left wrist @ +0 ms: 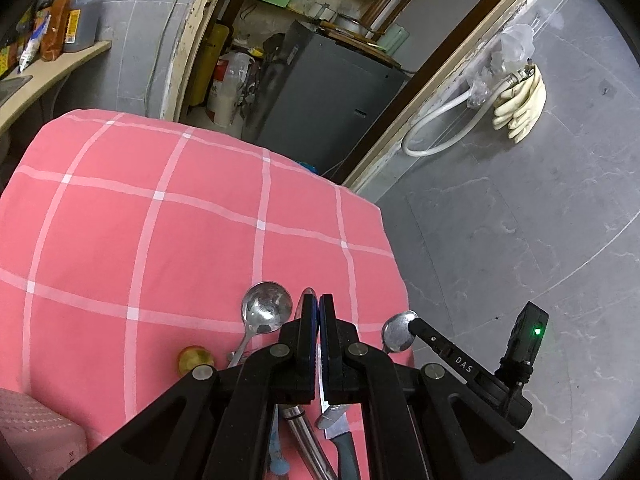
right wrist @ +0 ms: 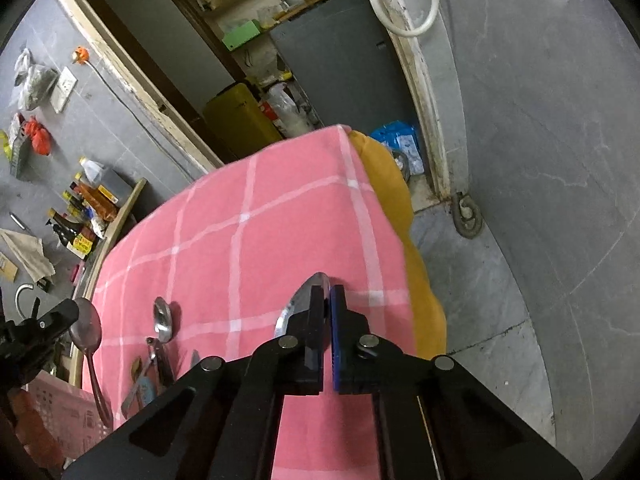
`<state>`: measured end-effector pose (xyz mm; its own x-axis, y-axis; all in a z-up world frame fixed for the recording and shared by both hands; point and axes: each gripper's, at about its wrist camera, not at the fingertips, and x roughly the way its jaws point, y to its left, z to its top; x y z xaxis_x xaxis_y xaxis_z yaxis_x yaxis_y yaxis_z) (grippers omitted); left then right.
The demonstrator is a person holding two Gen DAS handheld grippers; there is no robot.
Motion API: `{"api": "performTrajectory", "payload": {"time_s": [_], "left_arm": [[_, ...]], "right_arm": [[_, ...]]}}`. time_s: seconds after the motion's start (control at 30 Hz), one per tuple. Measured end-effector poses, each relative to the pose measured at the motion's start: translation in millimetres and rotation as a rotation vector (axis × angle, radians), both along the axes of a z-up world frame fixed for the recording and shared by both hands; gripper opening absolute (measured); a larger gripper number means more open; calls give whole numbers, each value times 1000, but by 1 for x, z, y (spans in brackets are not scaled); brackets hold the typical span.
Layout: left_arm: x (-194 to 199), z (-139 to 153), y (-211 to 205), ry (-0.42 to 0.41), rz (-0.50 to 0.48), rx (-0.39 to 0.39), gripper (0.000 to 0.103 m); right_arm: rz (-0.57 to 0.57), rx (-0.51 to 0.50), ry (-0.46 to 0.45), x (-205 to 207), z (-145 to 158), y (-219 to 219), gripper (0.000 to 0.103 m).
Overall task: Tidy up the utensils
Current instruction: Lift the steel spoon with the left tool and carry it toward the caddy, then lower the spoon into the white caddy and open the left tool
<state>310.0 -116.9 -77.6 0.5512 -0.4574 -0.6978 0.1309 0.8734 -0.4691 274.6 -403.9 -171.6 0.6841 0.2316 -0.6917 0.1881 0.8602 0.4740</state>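
Your left gripper (left wrist: 319,300) has its fingers pressed together with nothing between them. It hangs over a cluster of utensils on the pink checked cloth (left wrist: 160,220) that covers the table. A large spoon (left wrist: 265,308) lies just left of the fingertips, bowl up and away from you, its handle running back under the left finger. A knife (left wrist: 340,436) lies beneath the fingers, its dark handle toward you and its blade running forward under them. A steel handle (left wrist: 304,436) lies beside it, slanting the same way.

Your right gripper (right wrist: 327,294) also has its fingers together, empty. A spoon (right wrist: 296,308) lies on the cloth just under and left of the tips, its bowl pointing away from you, its long axis roughly in line with the fingers; the handle is hidden beneath the gripper. In the left view that same spoon's bowl sits under the right gripper's tip near the table's right edge. A pink basket (right wrist: 60,412) sits at the near left corner.
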Motion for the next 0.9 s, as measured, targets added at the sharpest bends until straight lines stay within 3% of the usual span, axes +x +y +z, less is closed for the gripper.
{"api": "performTrajectory", "payload": {"time_s": [0.17, 0.57, 0.73, 0.9], "left_arm": [[-6, 15, 5, -33, -3, -20, 2], [-50, 95, 40, -205, 0, -82, 2], [-77, 138, 72, -298, 23, -104, 2], [-103, 169, 118, -380, 75, -110, 2]], "right_arm": [[4, -5, -70, -12, 28, 7, 1], [56, -145, -334, -55, 162, 61, 1], [98, -173, -464, -76, 223, 99, 1], [161, -187, -552, -93, 259, 146, 1]]}}
